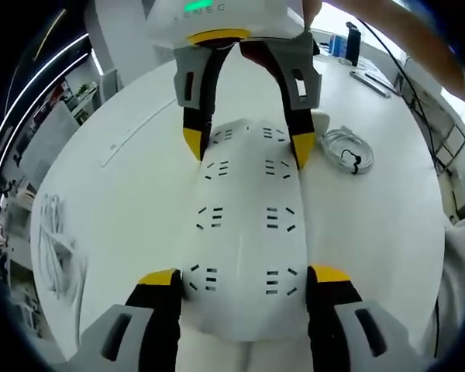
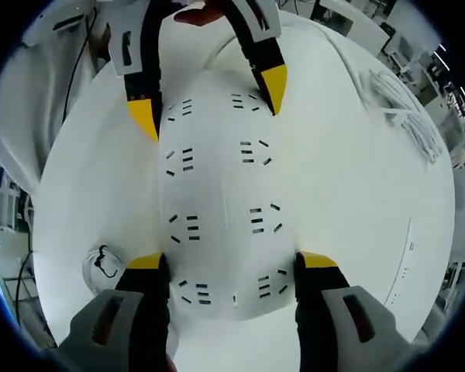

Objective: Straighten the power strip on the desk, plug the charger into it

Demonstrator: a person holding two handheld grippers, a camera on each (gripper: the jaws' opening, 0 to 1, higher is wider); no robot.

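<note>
A white power strip (image 1: 244,209) with several sockets lies flat on the white desk (image 1: 372,232), running straight away from each camera. My left gripper (image 1: 244,277) clamps its near end in the left gripper view, jaws pressed to both long sides. My right gripper (image 1: 248,146) clamps the opposite end. In the right gripper view the right gripper (image 2: 232,261) holds the near end of the power strip (image 2: 221,194) and the left gripper (image 2: 209,101) holds the far end. The charger with its coiled white cable (image 1: 349,149) lies on the desk beside the strip, also seen as the charger coil (image 2: 101,267).
A loose bundle of white cables (image 1: 58,248) lies near the desk edge, on the far side of the strip from the charger; same bundle (image 2: 403,116). A person's arm (image 1: 418,31) reaches in. Small devices (image 1: 370,81) sit at the far desk edge.
</note>
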